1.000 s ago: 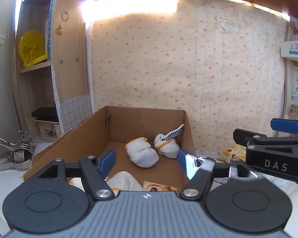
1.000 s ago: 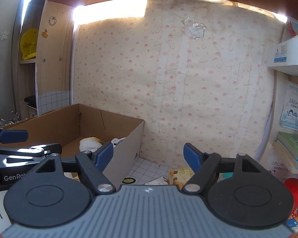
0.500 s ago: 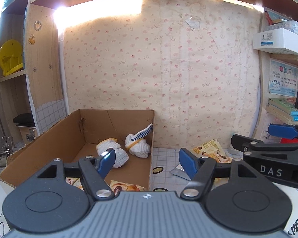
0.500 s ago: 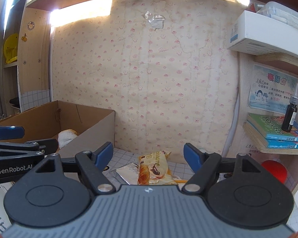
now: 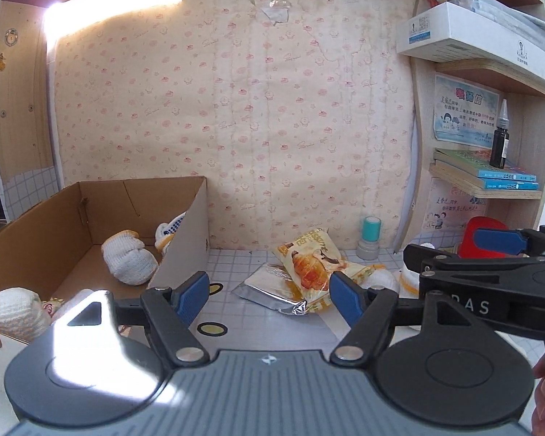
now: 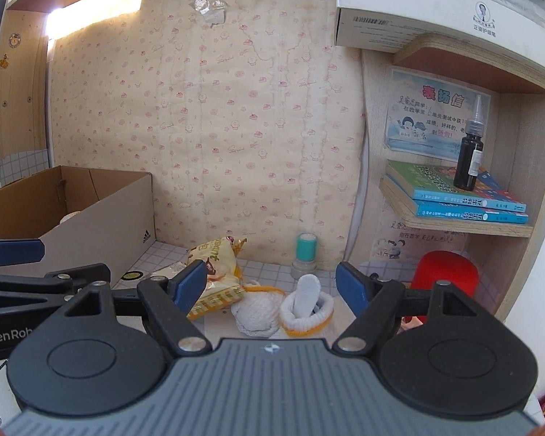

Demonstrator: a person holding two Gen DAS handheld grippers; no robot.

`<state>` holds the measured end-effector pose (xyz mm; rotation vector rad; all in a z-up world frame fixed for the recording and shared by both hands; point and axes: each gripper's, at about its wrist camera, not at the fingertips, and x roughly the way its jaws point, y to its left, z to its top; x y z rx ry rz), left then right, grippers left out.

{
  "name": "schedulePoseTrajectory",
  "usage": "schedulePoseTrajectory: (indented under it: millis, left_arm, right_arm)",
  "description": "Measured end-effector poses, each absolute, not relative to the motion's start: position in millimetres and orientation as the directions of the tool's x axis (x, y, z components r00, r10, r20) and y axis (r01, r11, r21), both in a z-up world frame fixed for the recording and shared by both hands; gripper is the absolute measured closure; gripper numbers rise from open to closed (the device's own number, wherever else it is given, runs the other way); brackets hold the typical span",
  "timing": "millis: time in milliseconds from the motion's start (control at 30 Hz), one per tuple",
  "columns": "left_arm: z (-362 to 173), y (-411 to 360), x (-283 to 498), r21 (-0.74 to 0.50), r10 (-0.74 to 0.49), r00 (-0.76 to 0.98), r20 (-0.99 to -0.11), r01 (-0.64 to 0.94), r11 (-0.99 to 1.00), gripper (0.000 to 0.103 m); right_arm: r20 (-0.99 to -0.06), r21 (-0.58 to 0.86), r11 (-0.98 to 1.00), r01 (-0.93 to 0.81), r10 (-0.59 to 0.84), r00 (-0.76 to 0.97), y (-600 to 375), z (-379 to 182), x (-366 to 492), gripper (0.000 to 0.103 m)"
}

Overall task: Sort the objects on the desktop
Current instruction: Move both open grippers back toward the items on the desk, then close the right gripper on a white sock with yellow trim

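1. The white sock bundles (image 6: 283, 309) are sitting low in the centre of the right wrist view, on the desk and touching the yellow snack packet (image 6: 214, 276) to their left; one is rolled with a yellow cuff.
2. The right gripper (image 6: 272, 285) is hovering just behind them, its blue pads spread wide and holding nothing.
3. The left gripper (image 5: 269, 292) is also standing apart and empty, and in its view the snack packet (image 5: 309, 265) is lying on a silver foil pack (image 5: 272, 290) mid-frame.
4. Both views have been swinging rightward over the last second: the cardboard box (image 5: 185, 247) has been sliding from the middle toward the left edge, and the loose pile on the desk has been coming into view.
5. My reading: both tools are turning from the box toward the next pickup, with the socks the likely target for the right one.
6. Several sock bundles (image 5: 127, 261) are already lying inside the box at left of the left view, so part of the sorting looks done.
7. Room is getting tight on the right: a red object (image 6: 443, 272) and the shelf with books (image 6: 461, 200) and a dark bottle (image 6: 470, 160) are crowding that side.
8. A teal-topped stamp (image 6: 305, 254) is standing just behind the socks, near the papered wall.
9. The checked desk (image 5: 258, 312) between box and pile is offering the open lane back to the box.
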<state>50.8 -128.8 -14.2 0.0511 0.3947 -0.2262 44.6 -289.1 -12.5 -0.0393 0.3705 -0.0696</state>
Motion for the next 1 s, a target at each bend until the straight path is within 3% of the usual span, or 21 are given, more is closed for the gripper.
schedulePoseTrajectory:
  millis: [1000]
  left_arm:
    - [-53, -156, 75, -0.004, -0.22, 0.865, -0.451, 0.245, 0.97, 0.023]
  right_arm:
    - [-0.508, -0.037, 0.995, 0.088, -0.095, 0.856, -330, -72, 99, 0.027]
